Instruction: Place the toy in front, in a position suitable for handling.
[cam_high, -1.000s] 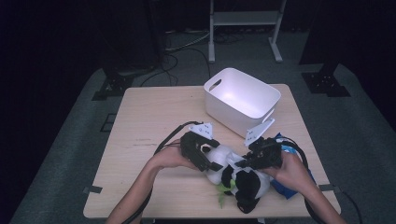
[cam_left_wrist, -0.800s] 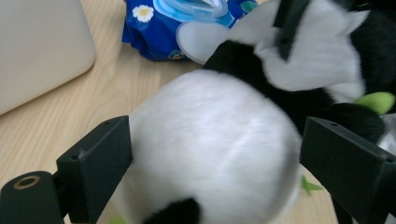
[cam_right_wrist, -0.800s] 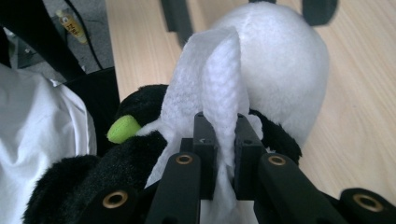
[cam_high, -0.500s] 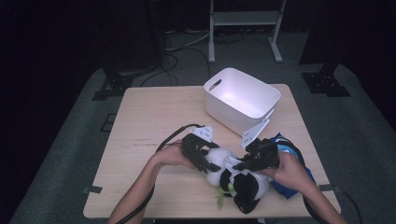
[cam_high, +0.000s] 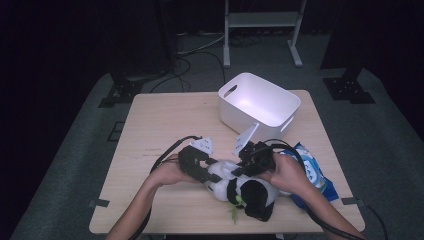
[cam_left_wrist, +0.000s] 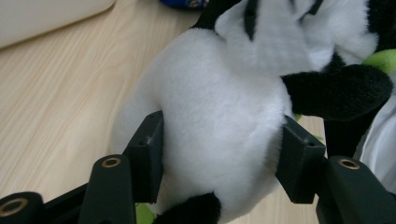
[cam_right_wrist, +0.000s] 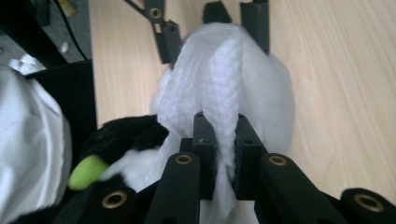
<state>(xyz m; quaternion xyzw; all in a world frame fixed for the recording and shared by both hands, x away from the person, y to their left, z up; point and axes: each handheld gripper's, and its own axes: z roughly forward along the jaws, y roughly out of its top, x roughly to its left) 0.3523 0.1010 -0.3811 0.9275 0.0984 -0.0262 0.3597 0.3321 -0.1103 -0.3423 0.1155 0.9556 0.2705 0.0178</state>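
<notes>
A black-and-white panda plush (cam_high: 250, 192) lies on the wooden table (cam_high: 160, 125) near its front edge. My left gripper (cam_high: 212, 175) comes in from the left. Its jaws have just been closing, and both pads now press into the plush's white body (cam_left_wrist: 224, 93). From the right, my right gripper (cam_high: 240, 167) is shut on a fold of white cloth (cam_right_wrist: 224, 70) draped over the plush. In the right gripper view the left gripper's fingers (cam_right_wrist: 168, 37) flank the far end of the white body. A green bit (cam_right_wrist: 86, 170) shows by a black paw.
A white plastic tub (cam_high: 260, 102) stands at the back right of the table, close behind the hands. A blue packet (cam_high: 312, 172) lies under the right hand by the right edge. The left half of the table is bare wood. Cables trail from both grippers.
The left gripper's jaws have closed from wide apart onto the plush's body. Both hands and the plush have shifted a little to the left. The right gripper stays shut on the cloth.
</notes>
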